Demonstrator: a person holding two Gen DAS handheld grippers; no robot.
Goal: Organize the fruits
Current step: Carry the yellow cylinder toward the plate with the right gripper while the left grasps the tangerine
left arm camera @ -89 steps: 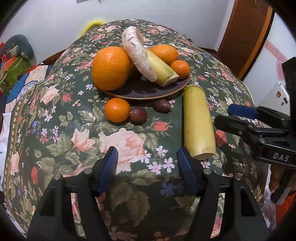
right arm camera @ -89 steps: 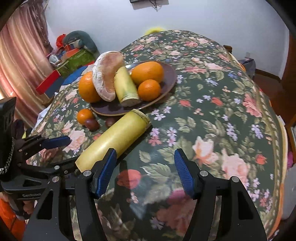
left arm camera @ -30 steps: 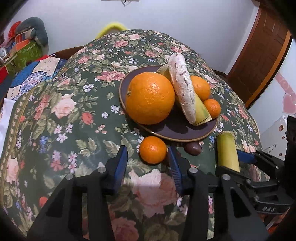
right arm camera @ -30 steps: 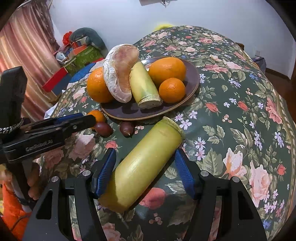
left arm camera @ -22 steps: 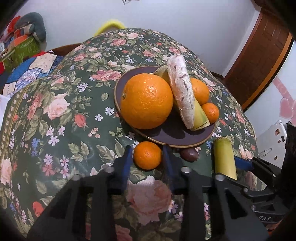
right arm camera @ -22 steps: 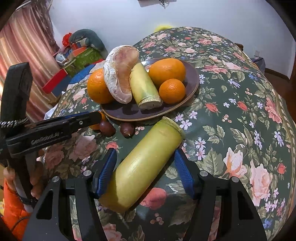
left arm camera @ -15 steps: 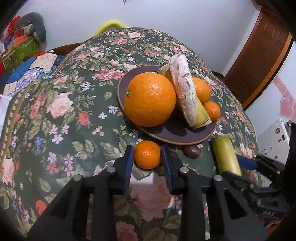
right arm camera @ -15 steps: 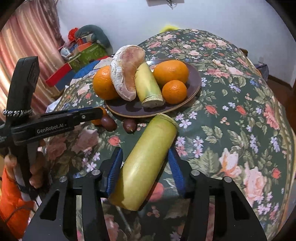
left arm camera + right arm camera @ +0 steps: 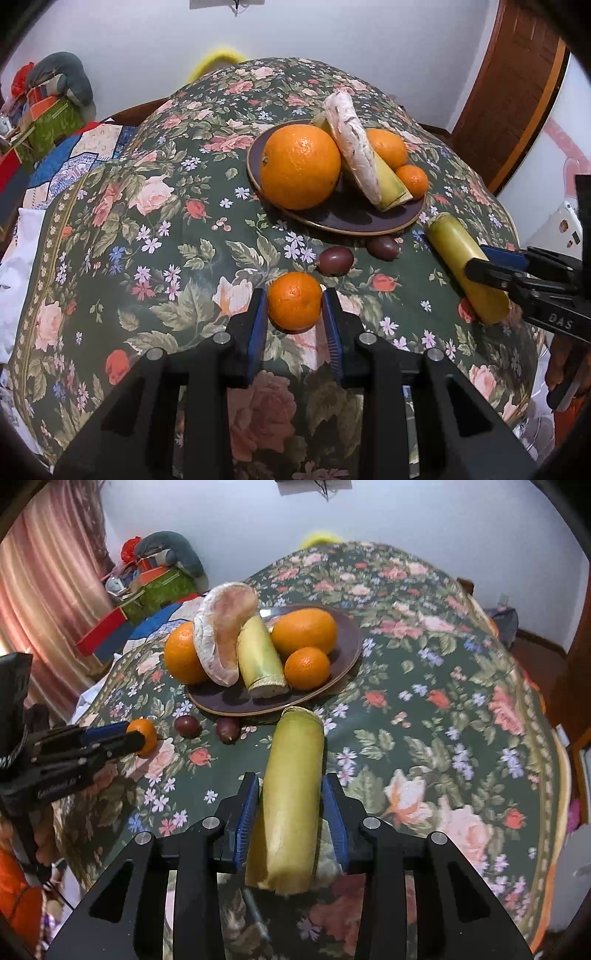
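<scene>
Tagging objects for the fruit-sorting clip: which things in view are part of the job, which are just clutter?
Job:
- small orange, gripped by left gripper
- yellow-green stalk, right gripper closing on it
- two dark round fruits
- plate of fruit

Clutter:
- floral cloth
- pile of stuff by the wall

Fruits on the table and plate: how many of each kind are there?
Oranges: 4
Yellow-green cane pieces: 2
Dark purple round fruits: 2
Peeled pomelo wedge: 1
Total: 9
</scene>
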